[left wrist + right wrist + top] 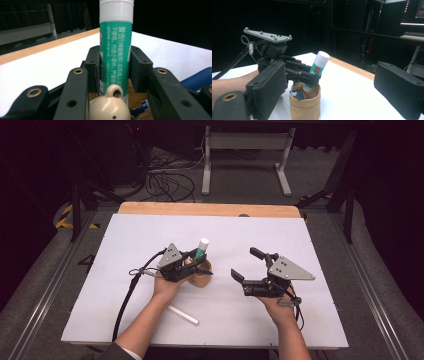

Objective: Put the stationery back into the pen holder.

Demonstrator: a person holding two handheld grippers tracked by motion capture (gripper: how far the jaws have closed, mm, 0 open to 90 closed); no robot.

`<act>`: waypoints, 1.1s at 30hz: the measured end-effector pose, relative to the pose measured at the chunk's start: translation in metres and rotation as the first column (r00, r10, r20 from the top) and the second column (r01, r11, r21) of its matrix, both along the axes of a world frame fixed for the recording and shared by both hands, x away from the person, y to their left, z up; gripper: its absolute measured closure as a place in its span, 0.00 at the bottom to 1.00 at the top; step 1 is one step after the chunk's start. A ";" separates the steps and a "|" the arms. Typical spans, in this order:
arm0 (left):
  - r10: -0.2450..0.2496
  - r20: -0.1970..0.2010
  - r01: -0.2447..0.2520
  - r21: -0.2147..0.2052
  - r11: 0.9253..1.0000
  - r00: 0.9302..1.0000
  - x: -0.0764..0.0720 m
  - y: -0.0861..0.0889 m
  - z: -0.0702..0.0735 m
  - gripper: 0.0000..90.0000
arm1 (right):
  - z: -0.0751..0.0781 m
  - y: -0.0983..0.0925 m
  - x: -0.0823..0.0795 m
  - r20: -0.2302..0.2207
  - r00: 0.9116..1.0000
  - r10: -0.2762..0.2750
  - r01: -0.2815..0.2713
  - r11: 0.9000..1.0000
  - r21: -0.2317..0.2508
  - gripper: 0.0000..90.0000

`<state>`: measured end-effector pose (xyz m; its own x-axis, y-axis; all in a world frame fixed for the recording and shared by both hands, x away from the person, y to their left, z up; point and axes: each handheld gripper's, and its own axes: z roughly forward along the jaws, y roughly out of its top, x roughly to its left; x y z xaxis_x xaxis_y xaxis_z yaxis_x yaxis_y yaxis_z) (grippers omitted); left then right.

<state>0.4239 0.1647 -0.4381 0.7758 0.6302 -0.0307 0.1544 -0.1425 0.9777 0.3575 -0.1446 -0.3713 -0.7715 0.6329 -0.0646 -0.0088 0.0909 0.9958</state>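
Note:
A glue stick [202, 248] with a green label and white cap leans up out of a small tan cup [201, 279] near the middle of the white board. My left gripper [199, 262] is shut on the stick, and in the left gripper view its pads [138, 67] press both sides of the glue stick's [115, 50] label. In the right gripper view the glue stick [318, 66] tilts right above the cup [305, 105], which also holds a blue pen [298, 95]. My right gripper [246, 262] rests open to the cup's right, with nothing between its wide jaws.
A white stick [183, 315] lies on the white board [125, 240] in front of the left forearm. A beige rounded piece with a hole [110, 105] sits low before the left jaws. Beyond the wooden far edge [210, 209] are cables and a white frame [247, 142].

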 end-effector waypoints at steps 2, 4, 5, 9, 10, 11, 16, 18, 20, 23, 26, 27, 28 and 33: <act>0.004 -0.001 -0.004 0.001 1.000 1.000 0.001 0.001 -0.002 0.72 | 0.000 0.000 0.000 0.001 1.000 0.002 -0.002 1.000 -0.001 0.13; 0.003 0.003 -0.003 0.002 1.000 1.000 0.001 0.002 -0.002 0.72 | 0.000 0.001 0.000 0.001 1.000 0.002 -0.002 1.000 -0.001 0.13; 0.002 0.004 -0.002 0.003 1.000 1.000 0.001 0.002 -0.002 0.72 | 0.000 0.001 0.000 0.000 1.000 0.003 -0.003 1.000 0.000 0.13; -0.004 0.007 0.004 0.002 1.000 1.000 0.001 0.002 -0.002 0.71 | 0.000 0.001 0.000 0.000 1.000 0.002 -0.002 1.000 -0.001 0.13; -0.003 0.007 0.003 0.004 1.000 1.000 0.001 0.002 -0.002 0.71 | 0.000 0.001 0.000 0.000 1.000 0.003 -0.003 1.000 -0.001 0.13; -0.004 0.008 0.003 0.004 1.000 1.000 0.001 0.002 -0.002 0.70 | 0.000 0.001 0.000 0.000 1.000 0.003 -0.003 1.000 -0.001 0.13; -0.007 0.003 0.007 -0.005 1.000 1.000 0.001 0.002 -0.001 0.69 | 0.000 0.001 0.000 0.001 1.000 0.004 -0.004 1.000 0.000 0.13; -0.005 0.002 0.005 -0.010 1.000 1.000 0.001 0.002 -0.001 0.68 | 0.000 0.001 0.000 0.001 1.000 0.004 -0.004 1.000 -0.001 0.13; -0.005 0.000 0.005 -0.010 1.000 1.000 0.000 0.003 0.000 0.68 | 0.000 0.001 0.000 0.006 1.000 0.006 -0.006 1.000 -0.005 0.13; -0.002 -0.004 0.002 -0.015 1.000 1.000 0.000 0.004 0.001 0.65 | 0.000 0.001 0.000 0.006 1.000 0.008 -0.008 1.000 -0.004 0.13; 0.006 0.000 -0.006 -0.009 1.000 1.000 0.000 0.006 0.002 0.61 | 0.000 0.002 0.000 0.000 1.000 0.007 -0.007 1.000 -0.002 0.13; 0.004 -0.003 -0.004 -0.009 1.000 1.000 -0.001 0.006 0.003 0.60 | 0.000 0.002 0.000 0.000 1.000 0.007 -0.007 1.000 -0.002 0.13; 0.007 0.009 -0.007 0.000 1.000 1.000 -0.002 0.006 0.004 0.60 | 0.000 0.002 0.000 0.000 1.000 0.007 -0.007 1.000 -0.001 0.13; 0.014 0.025 -0.014 0.003 1.000 1.000 -0.004 0.008 0.008 0.57 | -0.001 0.002 0.000 -0.001 1.000 0.007 -0.007 1.000 -0.002 0.13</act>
<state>0.4196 0.1723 -0.4298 0.7674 0.6411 -0.0090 0.1318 -0.1441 0.9807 0.3576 -0.1426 -0.3720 -0.7762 0.6271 -0.0654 -0.0086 0.0933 0.9956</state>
